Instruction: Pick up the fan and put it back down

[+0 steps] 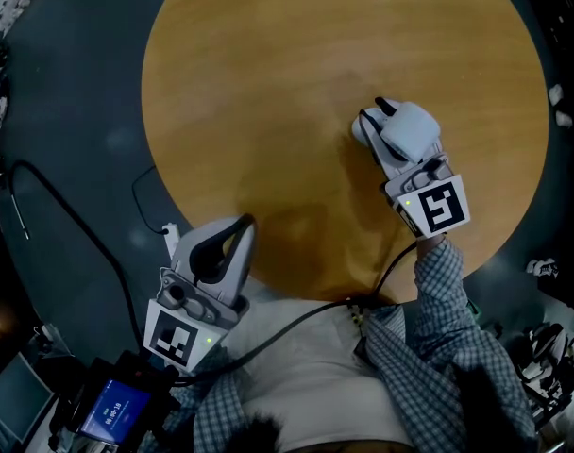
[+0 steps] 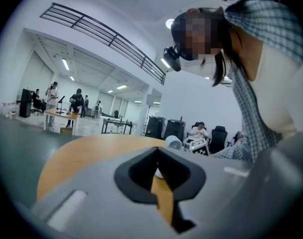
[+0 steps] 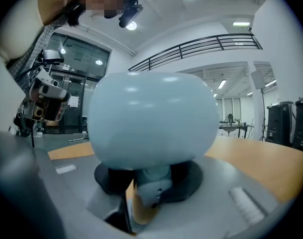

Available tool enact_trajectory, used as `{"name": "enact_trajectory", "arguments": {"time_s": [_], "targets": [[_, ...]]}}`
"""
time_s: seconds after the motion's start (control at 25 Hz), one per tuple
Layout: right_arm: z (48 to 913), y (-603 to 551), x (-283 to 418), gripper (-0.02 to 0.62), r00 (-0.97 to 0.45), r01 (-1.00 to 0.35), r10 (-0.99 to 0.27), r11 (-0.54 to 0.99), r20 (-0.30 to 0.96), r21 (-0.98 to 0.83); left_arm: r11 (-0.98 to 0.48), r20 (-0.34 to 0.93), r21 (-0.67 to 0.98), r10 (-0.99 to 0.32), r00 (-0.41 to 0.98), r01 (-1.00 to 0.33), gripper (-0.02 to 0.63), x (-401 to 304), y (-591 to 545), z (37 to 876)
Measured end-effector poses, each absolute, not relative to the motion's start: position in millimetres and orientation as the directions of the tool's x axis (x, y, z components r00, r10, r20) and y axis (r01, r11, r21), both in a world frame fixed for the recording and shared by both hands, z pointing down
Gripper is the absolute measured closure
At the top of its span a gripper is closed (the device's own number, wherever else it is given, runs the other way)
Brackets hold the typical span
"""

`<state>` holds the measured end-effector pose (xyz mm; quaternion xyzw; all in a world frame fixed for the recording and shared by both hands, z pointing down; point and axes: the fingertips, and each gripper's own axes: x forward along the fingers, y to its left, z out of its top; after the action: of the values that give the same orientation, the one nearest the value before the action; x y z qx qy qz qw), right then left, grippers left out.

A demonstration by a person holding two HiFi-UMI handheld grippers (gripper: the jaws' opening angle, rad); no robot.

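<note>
A small white fan [image 1: 412, 126] stands near the right side of the round wooden table [image 1: 268, 83]. My right gripper [image 1: 374, 117] is shut on it. In the right gripper view the fan's rounded pale housing [image 3: 151, 118] fills the middle, with its neck caught between the jaws of the right gripper [image 3: 150, 184]. My left gripper [image 1: 240, 228] hovers at the table's near left edge, jaws together and nothing in them. The left gripper view looks past the left gripper [image 2: 159, 177] across the tabletop to the fan [image 2: 174, 142], which looks small and far off.
Dark floor surrounds the table, with black cables [image 1: 70, 215] looping at the left. A device with a lit blue screen [image 1: 112, 410] sits at the lower left. The person's torso [image 1: 325, 385] is close against the table's near edge. Desks and people [image 2: 67, 108] stand far off in the hall.
</note>
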<state>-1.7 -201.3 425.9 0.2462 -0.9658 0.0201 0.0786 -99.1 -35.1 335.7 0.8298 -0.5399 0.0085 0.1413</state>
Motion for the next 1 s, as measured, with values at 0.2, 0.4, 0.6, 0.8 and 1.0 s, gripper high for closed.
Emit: {"name": "enact_trajectory", "arguments": {"time_s": [0.2, 0.4, 0.6, 0.8, 1.0], "targets": [[426.3, -192.8, -8.4, 0.483, -0.873, -0.462, -0.460, 0.886, 0.161, 0.027, -0.372, 0.169, 0.226, -0.895, 0.413, -0.900, 0.607, -105.3, -29.6, 332.9], [431.6, -184.1, -14.3, 0.482, -0.880, -0.429, -0.425, 0.903, 0.212, 0.029, -0.383, 0.168, 0.223, -0.891, 0.422, -0.897, 0.607, -102.3, -31.3, 331.2], [443.8, -185.8, -26.9, 0.436, -0.881, -0.424, -0.414, 0.906, 0.229, 0.009, -0.397, 0.175, 0.226, -0.882, 0.438, -0.890, 0.607, -111.2, -38.5, 338.2], [452.6, -188.6, -20.9, 0.405, -0.864, -0.450, -0.435, 0.893, 0.252, -0.003, -0.420, 0.174, 0.229, -0.870, 0.461, -0.878, 0.607, -111.3, -41.7, 340.8], [459.3, -182.4, -1.6, 0.405, -0.837, -0.495, -0.474, 0.869, 0.273, -0.011, -0.460, 0.174, 0.226, -0.848, 0.500, -0.859, 0.607, -102.0, -43.4, 341.3]]}}
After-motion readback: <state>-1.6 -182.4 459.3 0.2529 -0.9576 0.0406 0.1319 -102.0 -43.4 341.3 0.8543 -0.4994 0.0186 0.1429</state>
